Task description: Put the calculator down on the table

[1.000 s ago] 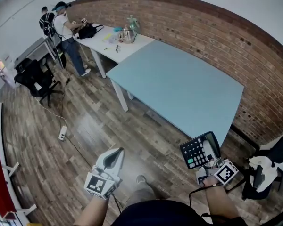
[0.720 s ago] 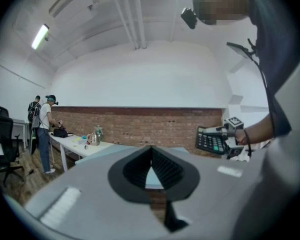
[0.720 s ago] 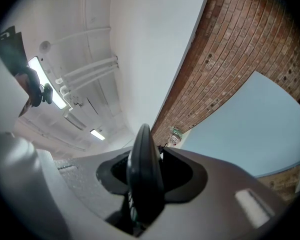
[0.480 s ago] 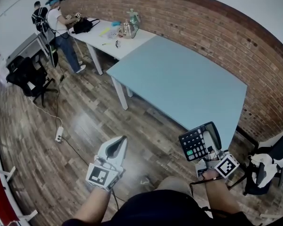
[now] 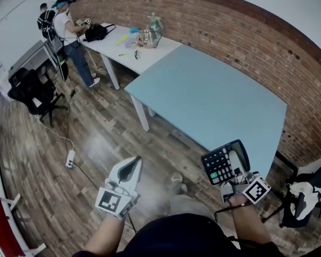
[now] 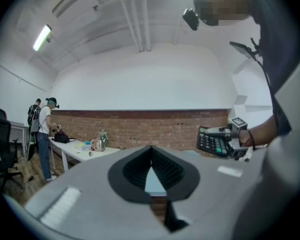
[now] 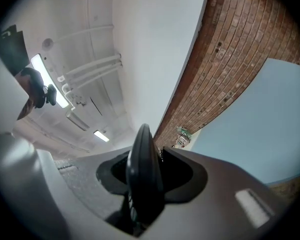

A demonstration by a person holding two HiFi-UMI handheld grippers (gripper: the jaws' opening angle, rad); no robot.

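Okay, nearest first: the left gripper [image 5: 134, 164] is held low over the wood floor [image 5: 96, 138], jaws together with nothing in them. The right gripper [image 5: 234, 180] is clamped on the bottom edge of the calculator [image 5: 224, 162], which stands up with its keys to the head camera, in the air and resting on nothing.

Change over the last second: the person and both grippers came forward, so the light blue table [image 5: 203, 95] sits closer. The calculator's top now overlaps the table's near edge in the head view. The grip is the same.

My read: approach stage, table nearly in reach, put-down not started. The table top is bare, so any spot works.

Farther off are a cluttered white table [image 5: 150, 55], another person [image 5: 69, 28] beside it, and a brick wall [image 5: 246, 36].
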